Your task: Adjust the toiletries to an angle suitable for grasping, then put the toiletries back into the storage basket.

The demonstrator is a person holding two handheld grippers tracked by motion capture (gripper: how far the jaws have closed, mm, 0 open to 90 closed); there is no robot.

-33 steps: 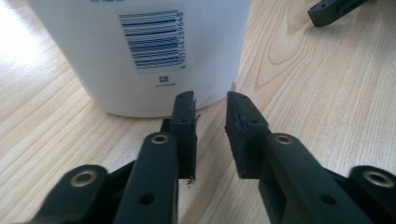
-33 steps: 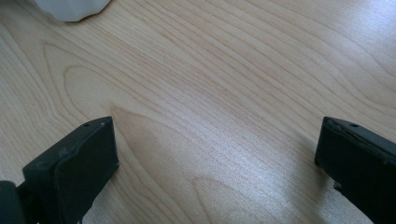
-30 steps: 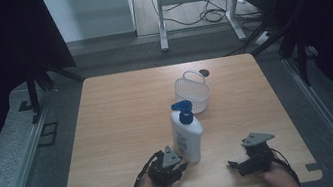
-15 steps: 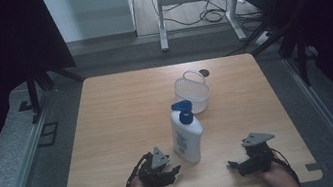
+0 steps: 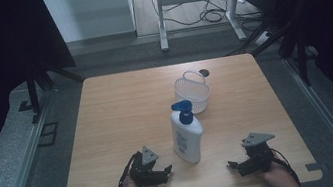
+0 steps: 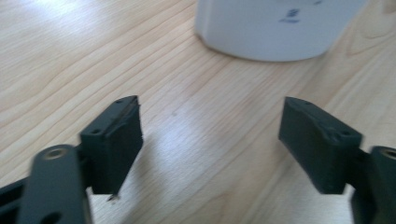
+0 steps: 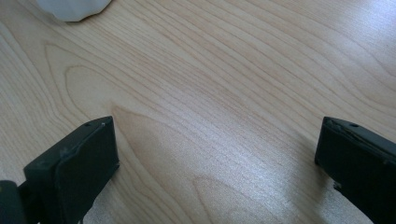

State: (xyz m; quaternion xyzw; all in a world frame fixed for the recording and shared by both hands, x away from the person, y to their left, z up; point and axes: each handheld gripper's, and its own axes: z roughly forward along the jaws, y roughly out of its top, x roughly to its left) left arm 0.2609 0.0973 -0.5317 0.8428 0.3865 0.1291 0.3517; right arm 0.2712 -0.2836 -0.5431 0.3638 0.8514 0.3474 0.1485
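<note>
A white plastic pump bottle with a blue top (image 5: 186,133) stands near the tabletop's (image 5: 116,111) front edge. The left gripper (image 5: 164,171) sits just left of it, its jaws having just been opening (nothing between them); the right gripper (image 5: 233,166) is wide open too.

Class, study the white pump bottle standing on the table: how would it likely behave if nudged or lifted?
The pump bottle stands tall on a narrow base, so a high nudge would probably tip it. Its smooth plastic sides look somewhat slippery. Its blue pump head probably makes a poor lifting point.
</note>
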